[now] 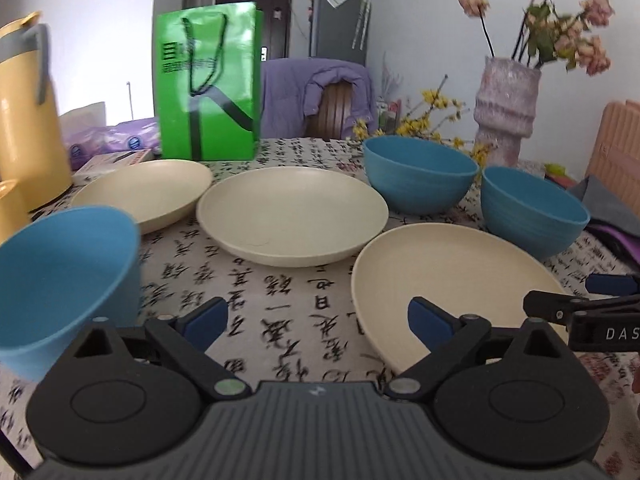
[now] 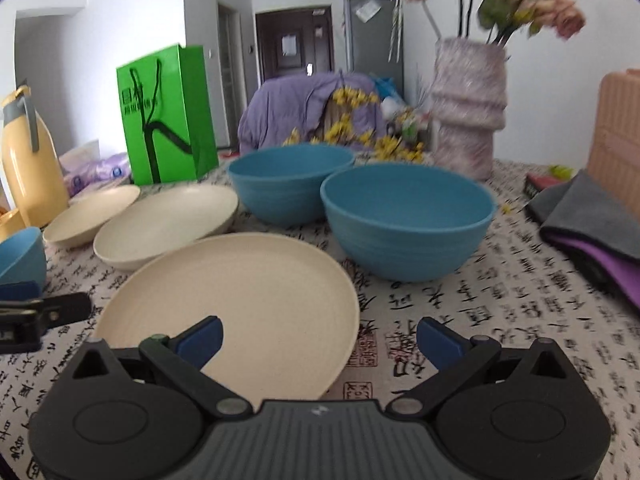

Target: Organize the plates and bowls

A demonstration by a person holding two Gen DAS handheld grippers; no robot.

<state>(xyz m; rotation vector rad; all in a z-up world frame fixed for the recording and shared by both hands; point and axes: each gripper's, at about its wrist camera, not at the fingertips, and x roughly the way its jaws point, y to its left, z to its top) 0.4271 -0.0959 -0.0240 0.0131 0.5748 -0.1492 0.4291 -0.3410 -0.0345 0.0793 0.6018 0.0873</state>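
Three cream plates lie on the patterned tablecloth: a near one [image 1: 452, 280] [image 2: 240, 300], a middle one [image 1: 292, 216] [image 2: 168, 224] and a far left one [image 1: 144, 192] [image 2: 90, 214]. Three blue bowls stand upright: one close at the left [image 1: 64, 280] [image 2: 20, 256], one at the back [image 1: 420, 176] [image 2: 288, 184], one at the right [image 1: 532, 212] [image 2: 408, 220]. My left gripper [image 1: 318, 320] is open and empty, above the cloth between the left bowl and the near plate. My right gripper [image 2: 320, 340] is open and empty, its left finger over the near plate's rim; it also shows in the left wrist view [image 1: 576, 300].
A green paper bag [image 1: 208, 84] stands at the back, a yellow jug [image 1: 28, 120] at the far left. A pink vase with flowers [image 1: 508, 108] stands at the back right. Folded grey and purple cloths [image 2: 592, 220] lie at the right, by a pink case [image 2: 616, 136].
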